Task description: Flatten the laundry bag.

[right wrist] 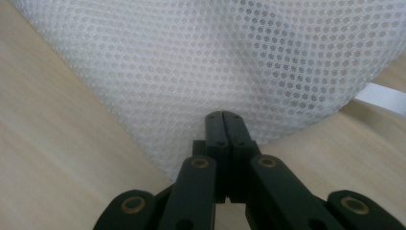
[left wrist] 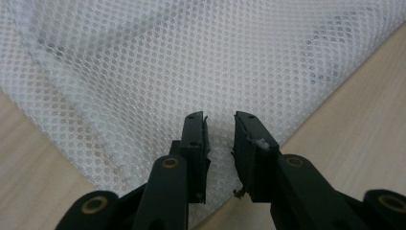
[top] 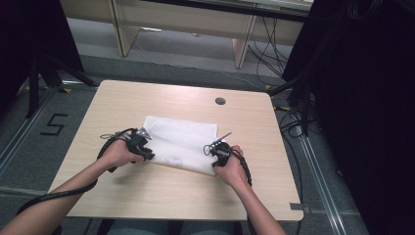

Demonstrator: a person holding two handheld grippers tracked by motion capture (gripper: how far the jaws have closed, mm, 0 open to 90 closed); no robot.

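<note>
Right claw (right wrist: 226, 120) clamped on white mesh cloth (top: 181, 142) at its near corner. Left claw (left wrist: 219, 125) narrowly parted over the cloth's edge. Cloth flat on desk (top: 147, 196).

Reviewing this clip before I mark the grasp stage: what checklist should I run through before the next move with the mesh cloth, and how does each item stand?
1. Right gripper shut on the mesh cloth: ok, jaws together at the cloth's near edge.
2. Left gripper shut on the cloth: not ok, a gap shows between its jaws, with mesh lying in it.
3. Both grippers at the cloth's near edge: ok, left and right sit at opposite ends.
4. Cloth flat on the table: ok, though slightly rumpled.
5. Cloth's far edge free: ok, nothing rests on it.
6. How many layers the right gripper pinches: cannot tell.
</note>
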